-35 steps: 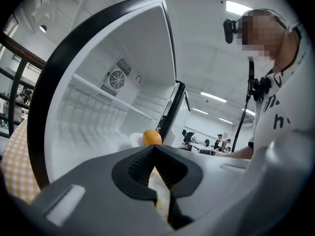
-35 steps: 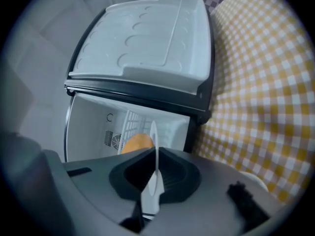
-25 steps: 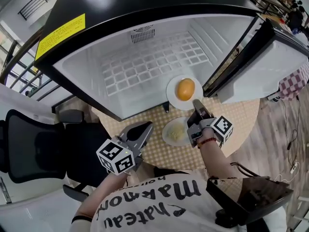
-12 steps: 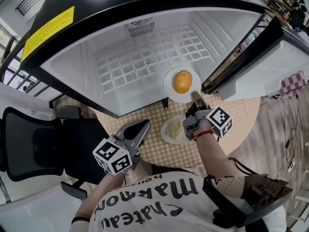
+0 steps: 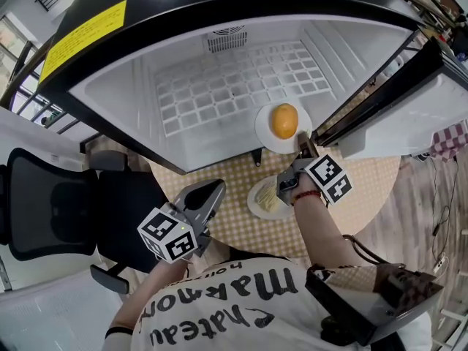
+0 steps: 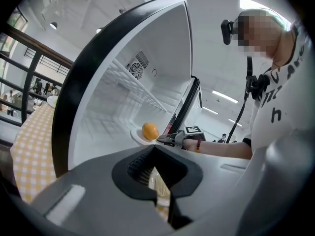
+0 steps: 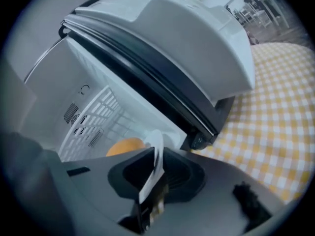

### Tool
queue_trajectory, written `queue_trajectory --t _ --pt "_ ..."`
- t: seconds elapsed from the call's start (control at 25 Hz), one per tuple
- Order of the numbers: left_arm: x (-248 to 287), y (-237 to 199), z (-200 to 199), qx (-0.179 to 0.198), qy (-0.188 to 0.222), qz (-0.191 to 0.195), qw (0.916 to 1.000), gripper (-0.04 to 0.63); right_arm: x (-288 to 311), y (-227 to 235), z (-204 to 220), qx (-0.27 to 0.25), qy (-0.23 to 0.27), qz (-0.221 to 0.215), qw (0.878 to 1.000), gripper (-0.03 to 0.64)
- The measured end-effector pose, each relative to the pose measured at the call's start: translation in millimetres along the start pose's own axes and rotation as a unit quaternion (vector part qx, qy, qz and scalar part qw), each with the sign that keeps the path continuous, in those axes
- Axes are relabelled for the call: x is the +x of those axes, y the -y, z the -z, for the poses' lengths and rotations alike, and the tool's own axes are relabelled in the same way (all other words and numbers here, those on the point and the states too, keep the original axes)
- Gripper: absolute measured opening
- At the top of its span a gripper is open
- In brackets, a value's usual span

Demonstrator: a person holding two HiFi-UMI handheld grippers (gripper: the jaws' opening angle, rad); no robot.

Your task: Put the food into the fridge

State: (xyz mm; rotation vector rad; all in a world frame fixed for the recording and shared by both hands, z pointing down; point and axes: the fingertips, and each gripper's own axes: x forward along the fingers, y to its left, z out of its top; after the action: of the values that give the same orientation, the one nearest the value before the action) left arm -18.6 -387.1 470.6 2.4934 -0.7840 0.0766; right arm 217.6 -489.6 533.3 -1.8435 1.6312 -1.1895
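Fridge (image 5: pixel 219 86): black casing, white interior with a gridded panel and a vent grille; stands on the checked table, door (image 5: pixel 409 115) swung open to the right.
Orange (image 5: pixel 284 121): round and whole, resting in the middle of its plate.
Upper plate (image 5: pixel 265 134): white, inside the fridge at the front right corner of its floor.
Lower plate (image 5: pixel 255 200): white, on the table just before the fridge's front edge.
Pale food (image 5: pixel 269 194): yellowish heap on the lower plate.

A black office chair (image 5: pixel 44 210) stands beside the round table (image 5: pixel 373 180) — yellow-checked cloth (wood floor (image 5: pixel 431 225) beyond).
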Motion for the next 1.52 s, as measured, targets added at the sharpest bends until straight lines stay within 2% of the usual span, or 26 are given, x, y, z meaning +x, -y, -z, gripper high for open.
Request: queue_trajectory --t 0.12,0.36,0.76,1.12,1.52 --pt "-1.5 -2.4 -1.5 0.000 0.002 -0.005 1.0000 -0.009 7.0 -0.4 1.2 -0.034 -0.004 0.015 0.999 0.051" --pt "-2.0 -5.3 -1.4 -0.002 0.004 -0.008 1.0000 -0.009 19.6 -10.5 3.4 -0.104 -0.010 0.019 0.994 0.066" --pt "1.7 -6.7 0.1 -0.006 0.002 -0.014 0.9999 -0.009 38.6 -17.1 4.7 -0.185 -0.023 0.016 0.982 0.089" --pt "-0.2 -8.7 -0.1 -0.003 0.002 -0.019 0.9998 -0.009 48.8 -29.3 6.4 -0.322 -0.049 0.021 0.945 0.117" --pt "-0.1 -8.3 -0.1 -0.003 0.004 -0.018 0.9998 -0.009 49.1 -32.8 8.8 -0.413 -0.053 0.025 0.909 0.124"
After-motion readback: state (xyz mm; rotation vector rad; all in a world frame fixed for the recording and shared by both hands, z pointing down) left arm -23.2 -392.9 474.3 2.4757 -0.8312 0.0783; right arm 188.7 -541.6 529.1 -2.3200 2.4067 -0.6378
